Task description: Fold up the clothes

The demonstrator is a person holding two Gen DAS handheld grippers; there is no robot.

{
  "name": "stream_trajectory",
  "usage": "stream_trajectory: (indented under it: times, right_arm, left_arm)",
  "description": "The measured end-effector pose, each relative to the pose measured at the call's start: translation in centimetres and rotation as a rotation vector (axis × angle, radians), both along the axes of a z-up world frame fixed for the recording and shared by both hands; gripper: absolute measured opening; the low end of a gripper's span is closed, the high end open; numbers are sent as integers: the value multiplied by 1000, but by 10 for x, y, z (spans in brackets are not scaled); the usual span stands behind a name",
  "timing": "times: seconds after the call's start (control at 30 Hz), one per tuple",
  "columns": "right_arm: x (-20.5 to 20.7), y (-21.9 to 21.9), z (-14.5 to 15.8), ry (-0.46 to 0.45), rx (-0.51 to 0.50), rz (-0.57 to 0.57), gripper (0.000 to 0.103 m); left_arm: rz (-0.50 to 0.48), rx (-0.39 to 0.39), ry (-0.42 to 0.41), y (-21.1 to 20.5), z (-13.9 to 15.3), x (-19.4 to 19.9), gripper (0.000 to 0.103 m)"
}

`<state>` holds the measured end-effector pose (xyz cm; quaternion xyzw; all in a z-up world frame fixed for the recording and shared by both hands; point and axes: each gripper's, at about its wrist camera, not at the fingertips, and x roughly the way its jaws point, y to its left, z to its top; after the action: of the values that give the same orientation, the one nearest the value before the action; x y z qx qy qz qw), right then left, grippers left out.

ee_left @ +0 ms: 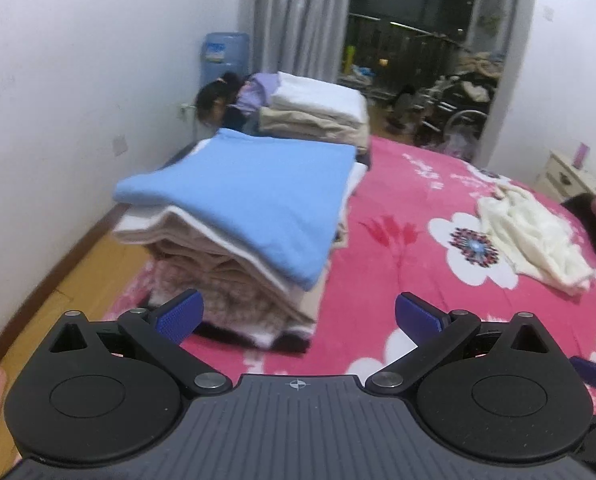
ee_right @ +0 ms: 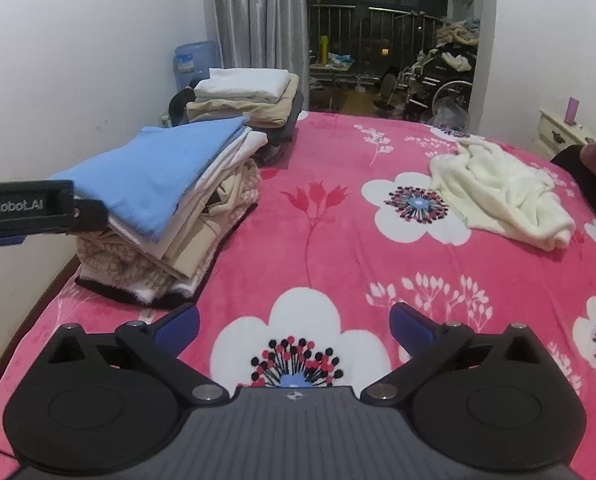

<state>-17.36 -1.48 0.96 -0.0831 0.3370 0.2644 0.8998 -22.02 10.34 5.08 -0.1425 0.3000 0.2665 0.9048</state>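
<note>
Bed (ee_right: 338,216), pink floral cover, fills most of both views. White wall (ee_right: 77,60) runs along its left side; grey curtain (ee_right: 253,20) and a dark balcony doorway sit past the far end.

Near stack (ee_right: 157,216) of folded clothes sits on the bed's left edge, close to the wall. Blue piece (ee_left: 237,200) lies on top, folded flat and overhanging the beige and white layers under it; a dark piece is at the bottom. Stack leans a bit toward the wall side.

Far stack (ee_right: 249,100) stands behind it, also on the left of the bed, white piece on top of beige ones.

Cream garment (ee_right: 502,196) lies crumpled and unfolded on the right half of the bed, well apart from both stacks.

A person's head (ee_left: 213,100) with dark hair shows low beside the far stack, by the wall. Blue water jug (ee_right: 195,60) stands in the corner behind. Nightstand (ee_right: 562,132) is at far right.

Left claw (ee_left: 298,312): released, blue pads spread wide, nothing between them, aimed at the near corner of the near stack, left pad just in front of it.

Right claw (ee_right: 293,324): released, wide apart, empty, over bare cover between near stack and cream garment. The left claw's body shows at the left edge of its view, beside the near stack.
</note>
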Motion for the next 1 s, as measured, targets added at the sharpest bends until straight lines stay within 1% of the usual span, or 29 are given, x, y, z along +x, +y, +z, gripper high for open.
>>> stream_trajectory:
  times: [0.2,0.47,0.73,1.0]
  right_arm:
    - [-4,8,12,-37,7,21,103]
    - [-14,21,16,-72,-26,44,103]
    - [-16,33,17,-85,-55,67,103]
    - [-16,38,15,-71,-64,80,103]
  left_arm:
    - [52,59,4,1,4,-9,103]
    - [84,53,57,5,-1,-12,103]
    - [93,68,74,10,-3,-13,103]
    - [110,75,82,14,-4,-13,103]
